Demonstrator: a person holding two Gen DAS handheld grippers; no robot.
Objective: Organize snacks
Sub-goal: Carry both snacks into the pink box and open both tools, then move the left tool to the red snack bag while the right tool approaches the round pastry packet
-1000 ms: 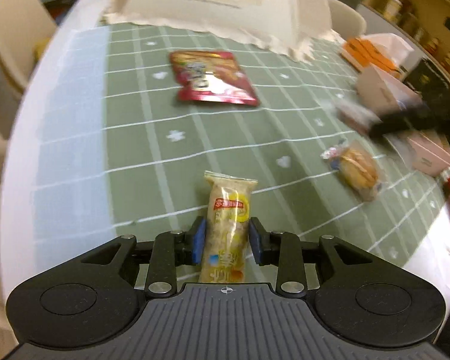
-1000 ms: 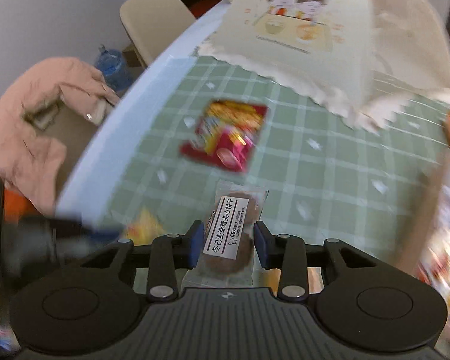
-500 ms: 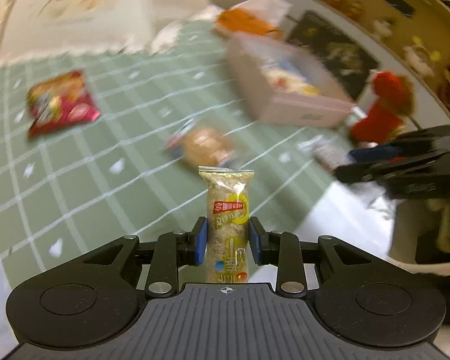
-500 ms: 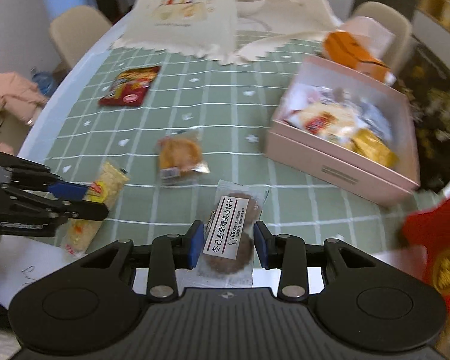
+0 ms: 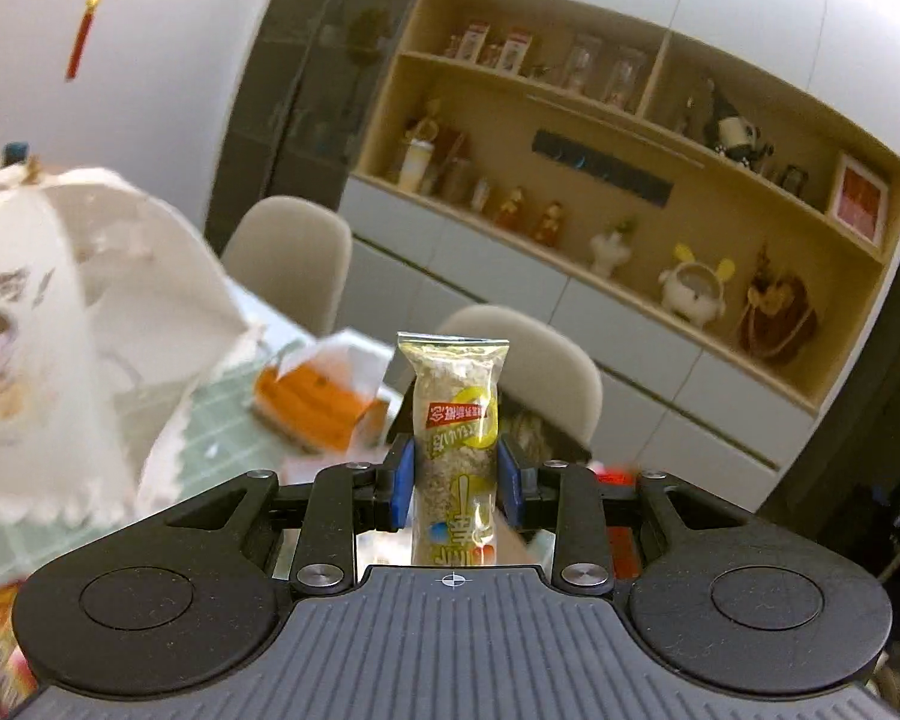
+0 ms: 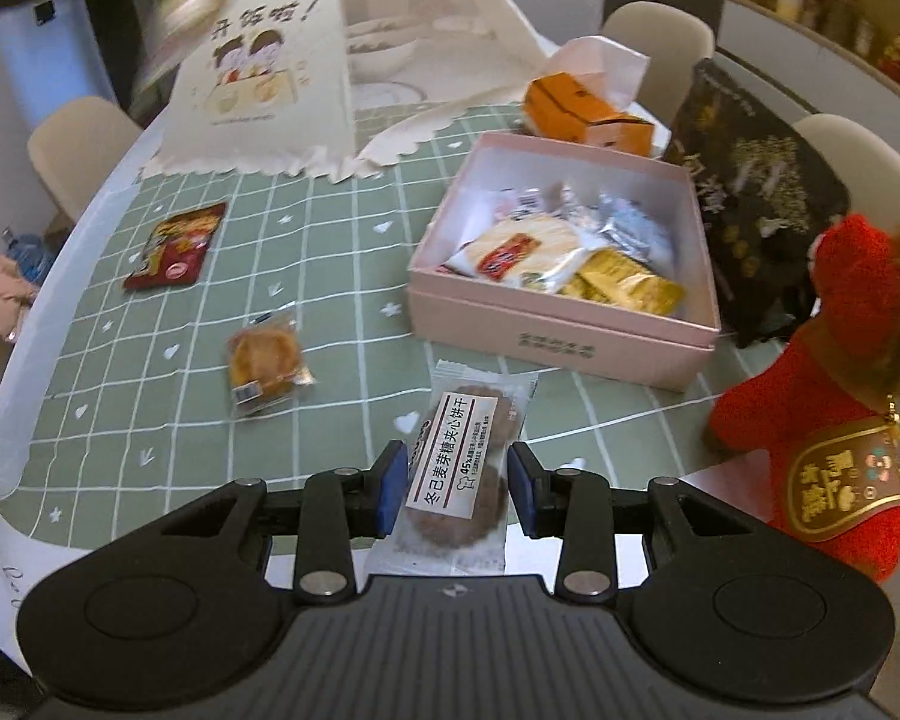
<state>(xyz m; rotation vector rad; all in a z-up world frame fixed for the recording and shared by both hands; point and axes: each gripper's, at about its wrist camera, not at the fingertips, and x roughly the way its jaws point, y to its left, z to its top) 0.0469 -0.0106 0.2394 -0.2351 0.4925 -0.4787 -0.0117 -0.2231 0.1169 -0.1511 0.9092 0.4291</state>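
Note:
My left gripper [image 5: 455, 483] is shut on a long yellow snack bar [image 5: 457, 444] and holds it up in the air, pointing at the wall shelves. My right gripper [image 6: 456, 483] is shut on a clear packet of brown sandwich biscuits [image 6: 456, 474], held above the table's near edge in front of the pink box [image 6: 561, 324]. The box is open and holds several wrapped snacks. A wrapped round pastry [image 6: 267, 363] and a red snack bag [image 6: 177, 246] lie on the green checked cloth to the left.
A white mesh food cover [image 6: 306, 72] stands at the back of the table. An orange tissue box [image 6: 588, 108] and a black bag [image 6: 756, 192] sit behind the pink box. A red plush toy [image 6: 834, 396] stands at the right edge. Chairs surround the table.
My left gripper lifted and tilted up with the yellow bar, from facing the table to facing the shelves. My right gripper swung right and moved nearer the pink box, still holding the biscuits.

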